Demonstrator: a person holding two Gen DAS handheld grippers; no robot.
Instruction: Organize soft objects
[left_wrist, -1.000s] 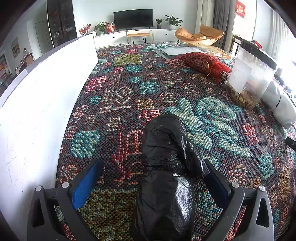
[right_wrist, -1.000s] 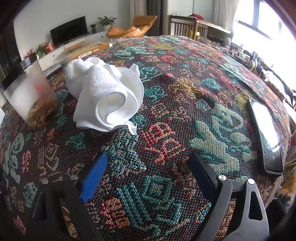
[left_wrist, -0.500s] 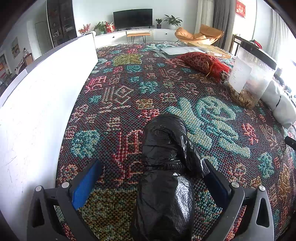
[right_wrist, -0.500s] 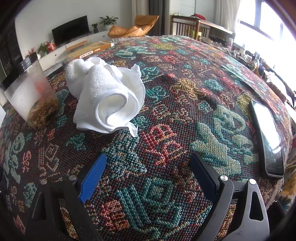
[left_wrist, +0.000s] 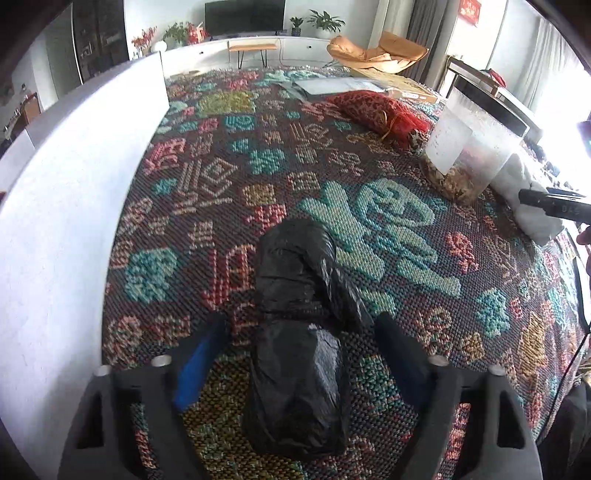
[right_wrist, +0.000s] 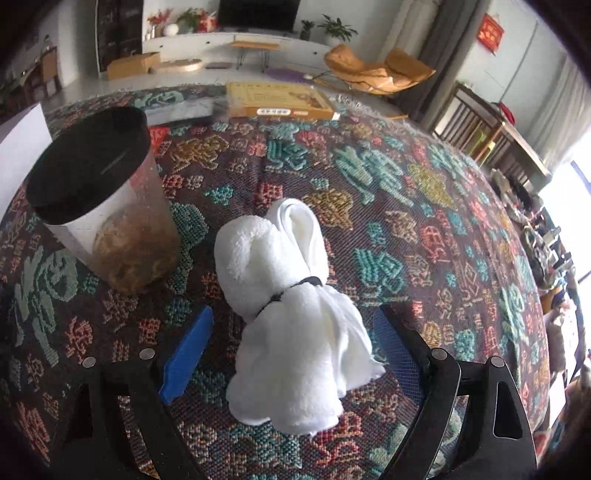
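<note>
No text can be read w/ certainty. Faint pale letters are seen on a black device (left_wrist: 565, 208) at the right edge, illegible. Print on the yellow box (right_wrist: 277, 99) is too blurred.

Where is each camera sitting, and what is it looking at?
Left wrist: sits on the left gripper, looking forward and down at the black bag between its closing fingers; the right gripper's tip shows at the right edge.
Right wrist: sits on the right gripper, looking down at the white towel between its closing fingers, pads not yet touching.
Both see: the patterned cloth, the clear jar with a black lid, the white towel.
</note>
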